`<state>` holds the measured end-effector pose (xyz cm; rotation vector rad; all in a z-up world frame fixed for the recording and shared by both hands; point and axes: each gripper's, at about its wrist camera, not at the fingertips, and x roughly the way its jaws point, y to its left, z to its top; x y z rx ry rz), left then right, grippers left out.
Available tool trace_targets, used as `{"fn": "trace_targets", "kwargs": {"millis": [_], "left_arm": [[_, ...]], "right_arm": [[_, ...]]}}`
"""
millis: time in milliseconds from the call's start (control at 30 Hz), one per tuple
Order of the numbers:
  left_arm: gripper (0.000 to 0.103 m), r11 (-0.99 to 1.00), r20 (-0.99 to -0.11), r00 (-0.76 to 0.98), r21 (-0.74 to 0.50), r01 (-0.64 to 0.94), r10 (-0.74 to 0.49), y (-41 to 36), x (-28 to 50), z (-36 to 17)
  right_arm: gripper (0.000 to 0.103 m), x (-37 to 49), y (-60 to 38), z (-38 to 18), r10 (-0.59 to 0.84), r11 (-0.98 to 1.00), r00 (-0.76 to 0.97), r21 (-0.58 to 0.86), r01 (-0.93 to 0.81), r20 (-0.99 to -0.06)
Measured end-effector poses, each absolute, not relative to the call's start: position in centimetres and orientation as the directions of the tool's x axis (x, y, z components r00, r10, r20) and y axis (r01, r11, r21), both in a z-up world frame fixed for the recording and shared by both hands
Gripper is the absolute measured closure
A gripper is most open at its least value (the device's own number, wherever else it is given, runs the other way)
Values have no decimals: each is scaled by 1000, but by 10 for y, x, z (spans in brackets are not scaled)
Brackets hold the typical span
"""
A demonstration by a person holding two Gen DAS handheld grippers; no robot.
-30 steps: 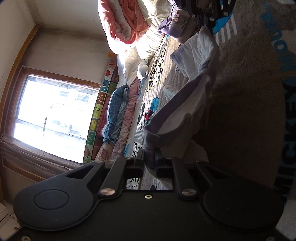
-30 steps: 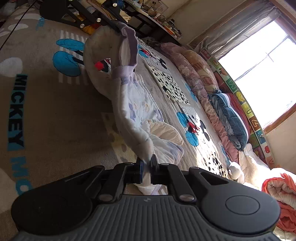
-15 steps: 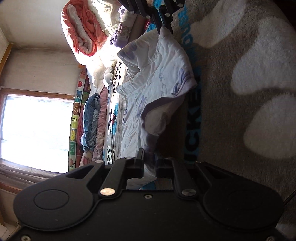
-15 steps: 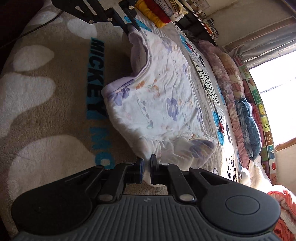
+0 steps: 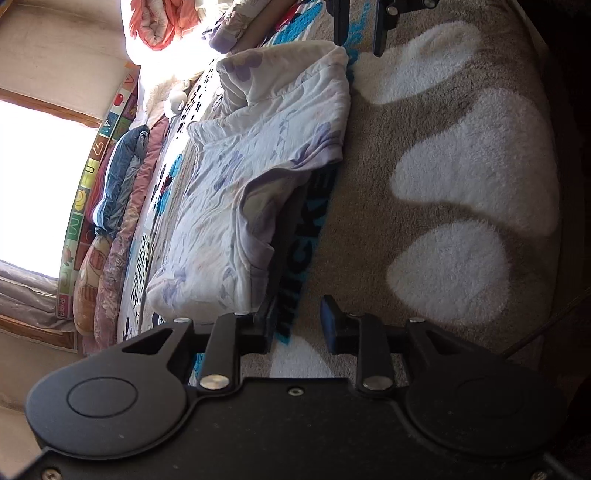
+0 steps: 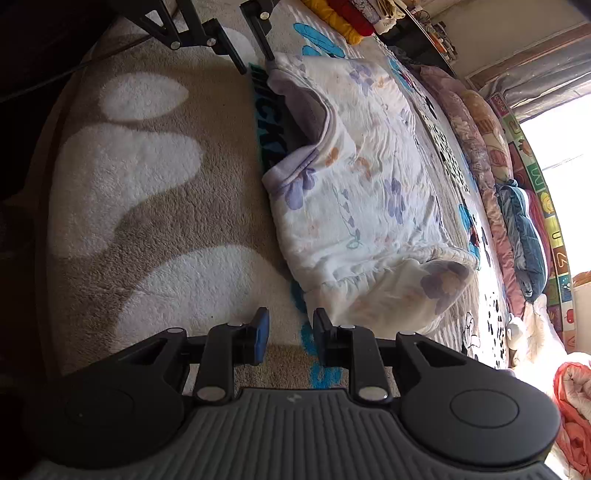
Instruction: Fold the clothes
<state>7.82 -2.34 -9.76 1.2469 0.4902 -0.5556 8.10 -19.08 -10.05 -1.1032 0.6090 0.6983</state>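
A white garment with purple flowers (image 5: 236,192) lies folded over on the brown and white Mickey blanket (image 5: 461,177); it also shows in the right wrist view (image 6: 354,199). My left gripper (image 5: 297,326) is open and empty, just beside the garment's near corner. My right gripper (image 6: 290,334) is open and empty, next to the garment's gathered cuff end (image 6: 406,295). Each gripper shows at the top of the other's view, open, at the far end of the garment.
A row of folded quilts (image 6: 517,206) and a colourful alphabet mat line the window side. An orange quilt (image 6: 576,402) is bunched at one end. Folded red and yellow clothes (image 6: 351,18) lie at the other end.
Both grippers lowered the lifted garment onto the blanket, folding it over, then opened and let go of it. Both now sit just off its edge.
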Motion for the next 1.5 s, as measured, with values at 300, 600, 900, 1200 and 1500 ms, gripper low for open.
{"fn": "trace_targets", "kwargs": {"millis": [300,600,900,1200,1500], "left_arm": [[51,633,-667,723,486,603,-176,-3,84,-35],[50,905,-582,738,-417,89,-341,88,132,-16],[51,462,-436,821,-852,-246,-368,124,152,-111],[54,401,-375,837,-892,-209,-399,110,203,-130],[85,981,-503,852,-183,59,-145,-12,218,-54]], "right_arm": [[73,76,-195,-43,363,561,679,-432,-706,-639],[68,85,-211,-15,498,806,710,-37,-591,-498],[68,113,-242,-85,501,854,751,390,-346,-430],[67,139,-259,-120,533,803,769,497,-328,-354],[68,158,-264,-134,566,758,742,582,-296,-359]]}}
